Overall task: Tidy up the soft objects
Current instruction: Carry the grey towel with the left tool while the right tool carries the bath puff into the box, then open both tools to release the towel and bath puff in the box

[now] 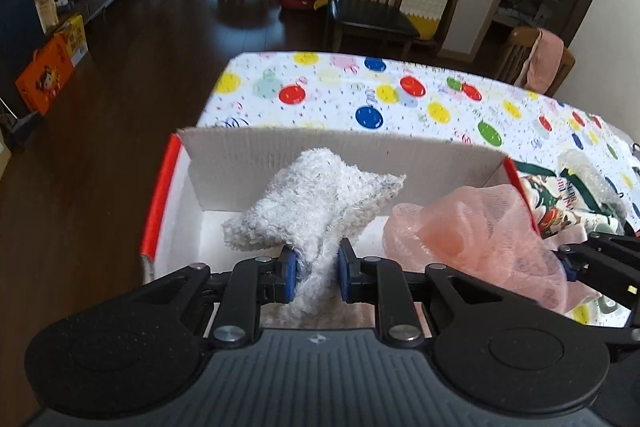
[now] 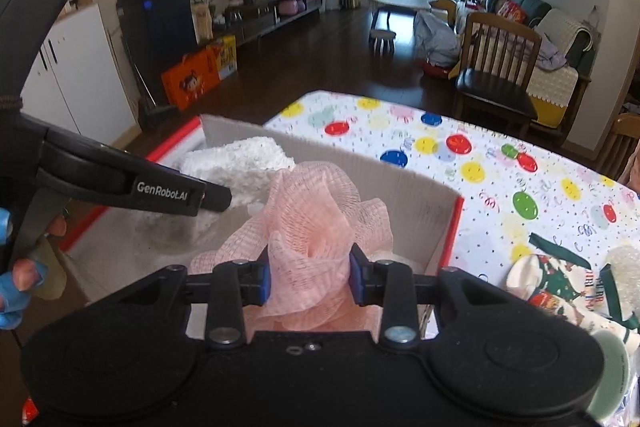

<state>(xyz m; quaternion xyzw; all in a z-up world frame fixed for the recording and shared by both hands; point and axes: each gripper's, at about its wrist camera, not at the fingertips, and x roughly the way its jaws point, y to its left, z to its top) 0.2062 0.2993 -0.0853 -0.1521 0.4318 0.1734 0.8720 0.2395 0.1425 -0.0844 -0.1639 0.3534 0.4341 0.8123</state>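
Left claw is clenched on a fluffy white towel, whose bulk lies ahead of it inside the cardboard box, long axis running forward-left. Right claw, just beside it, grips a pink mesh bath pouf held over the box's right half. Both claws point forward and downward above the worktop; release appears next.

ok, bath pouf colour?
Pale peach-pink mesh pouf; clearest in right wrist view.
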